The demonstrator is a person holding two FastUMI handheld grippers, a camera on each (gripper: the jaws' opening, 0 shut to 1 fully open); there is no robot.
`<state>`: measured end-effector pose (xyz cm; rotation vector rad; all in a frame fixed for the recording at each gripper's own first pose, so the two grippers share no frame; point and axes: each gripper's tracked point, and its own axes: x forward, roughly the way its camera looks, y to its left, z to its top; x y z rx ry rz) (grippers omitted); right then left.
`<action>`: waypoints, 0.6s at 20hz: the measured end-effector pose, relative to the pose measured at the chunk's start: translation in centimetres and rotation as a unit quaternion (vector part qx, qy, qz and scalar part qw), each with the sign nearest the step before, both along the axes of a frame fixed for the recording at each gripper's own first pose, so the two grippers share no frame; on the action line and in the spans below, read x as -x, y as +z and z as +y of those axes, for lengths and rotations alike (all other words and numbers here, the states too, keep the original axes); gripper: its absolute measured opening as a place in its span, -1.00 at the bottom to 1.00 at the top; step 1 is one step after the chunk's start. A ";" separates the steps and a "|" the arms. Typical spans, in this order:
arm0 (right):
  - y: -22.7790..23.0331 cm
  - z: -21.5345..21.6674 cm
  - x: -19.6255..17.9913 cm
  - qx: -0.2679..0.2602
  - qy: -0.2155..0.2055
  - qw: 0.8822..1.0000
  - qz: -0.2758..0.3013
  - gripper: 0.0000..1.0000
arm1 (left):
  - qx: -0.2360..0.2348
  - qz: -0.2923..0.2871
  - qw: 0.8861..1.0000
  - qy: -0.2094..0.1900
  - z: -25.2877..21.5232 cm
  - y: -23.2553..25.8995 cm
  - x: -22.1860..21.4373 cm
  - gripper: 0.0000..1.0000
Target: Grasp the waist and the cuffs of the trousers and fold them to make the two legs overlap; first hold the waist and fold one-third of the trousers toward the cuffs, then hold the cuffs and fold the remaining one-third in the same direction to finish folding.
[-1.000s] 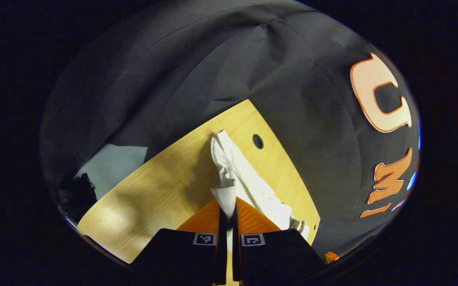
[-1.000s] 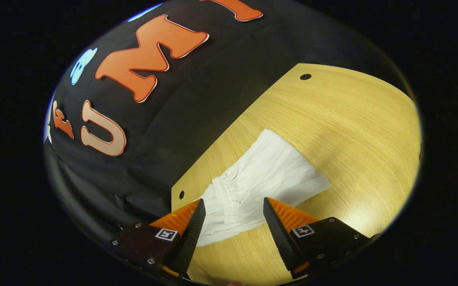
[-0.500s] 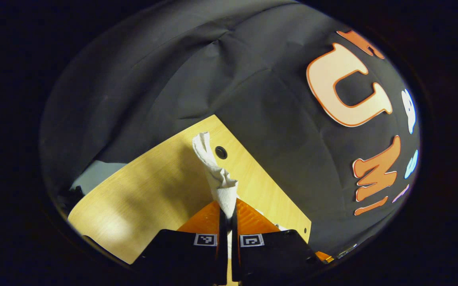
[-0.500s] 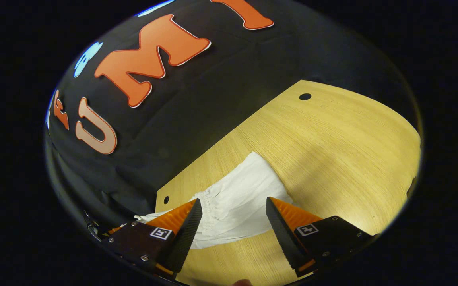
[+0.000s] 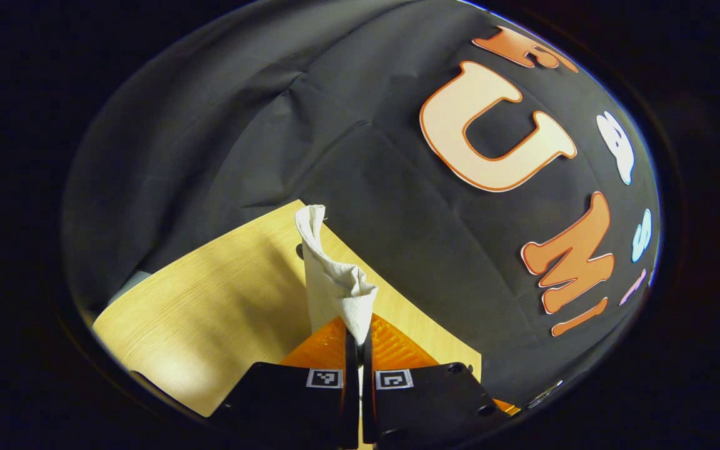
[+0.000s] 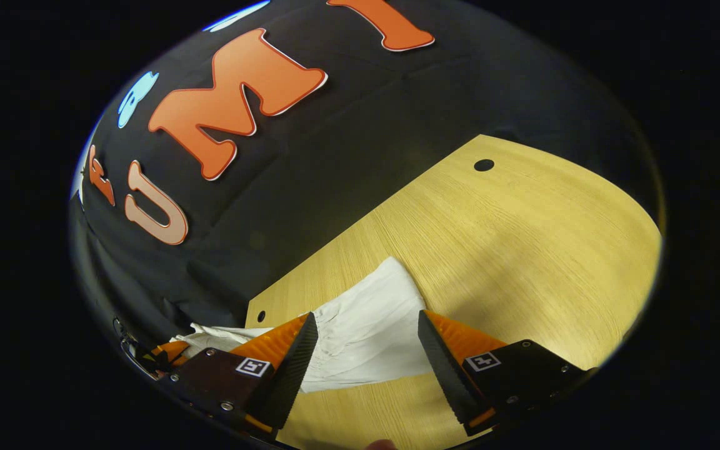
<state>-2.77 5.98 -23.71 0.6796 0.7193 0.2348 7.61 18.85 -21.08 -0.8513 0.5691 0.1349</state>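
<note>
above the desk, trousers are pinched in the left tongs; right tongs are held wide over the waist, which should be pinched squarely.

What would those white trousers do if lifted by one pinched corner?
Probably droop: the trousers bunch and twist above the left hand-held gripper shut on them. Likely light, since that small pinch lifts the cloth. On the table they lie creased, so a push would likely wrinkle them.
</note>
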 end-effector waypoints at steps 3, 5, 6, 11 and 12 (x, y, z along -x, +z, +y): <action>0.0 -1.7 -0.5 0.008 -0.003 1.000 -0.006 0.95 | -0.012 -0.008 1.000 -0.010 -1.9 1.1 -0.7 -0.89; -0.1 -2.9 -0.7 0.010 -0.006 1.000 -0.008 0.95 | -0.021 -0.008 0.999 -0.025 -4.1 1.8 -1.7 -0.89; -0.1 -3.5 -0.8 0.013 -0.008 1.000 -0.009 0.95 | -0.021 -0.010 0.999 -0.031 -5.2 2.3 -2.3 -0.89; -0.4 -6.6 -1.2 0.029 -0.010 0.999 -0.013 0.95 | -0.041 -0.021 0.997 -0.057 -9.7 4.0 -4.0 -0.92; -0.6 -7.0 -1.2 0.029 -0.008 0.999 -0.013 0.95 | -0.045 -0.022 0.997 -0.065 -10.9 4.3 -4.4 -0.92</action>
